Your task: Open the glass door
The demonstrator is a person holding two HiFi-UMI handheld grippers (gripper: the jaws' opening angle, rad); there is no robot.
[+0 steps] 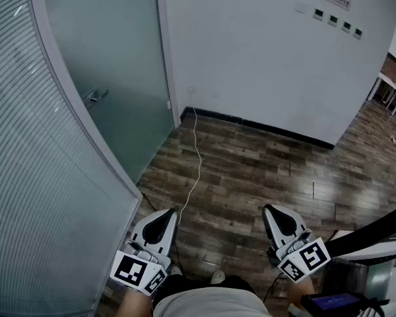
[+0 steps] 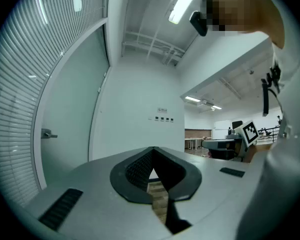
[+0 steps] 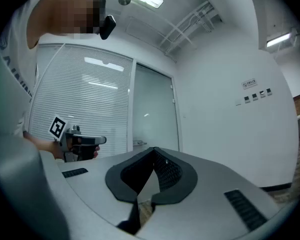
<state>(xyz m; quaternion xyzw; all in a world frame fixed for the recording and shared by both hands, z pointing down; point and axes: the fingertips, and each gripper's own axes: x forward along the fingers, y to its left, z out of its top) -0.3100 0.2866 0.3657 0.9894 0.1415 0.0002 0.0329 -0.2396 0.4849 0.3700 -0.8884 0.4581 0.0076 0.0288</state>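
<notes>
Left tongs (image 1: 168, 212): closed, empty, well apart from the door.
Right tongs (image 1: 270, 209): closed, empty.
Glass door (image 1: 119, 65): frosted, shut; handle (image 1: 96, 96) untouched.

Frosted glass door (image 1: 112, 78) with lever handle (image 1: 96, 96), upper left; left gripper (image 1: 167, 212) and right gripper (image 1: 270, 209) below, above wooden floor (image 1: 251, 170) crossed by white cable (image 1: 197, 157).

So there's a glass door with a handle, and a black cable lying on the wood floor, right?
Not quite: the head view shows the cable is white, not black. It does lie on the wood floor, and the glass door has a handle.
</notes>
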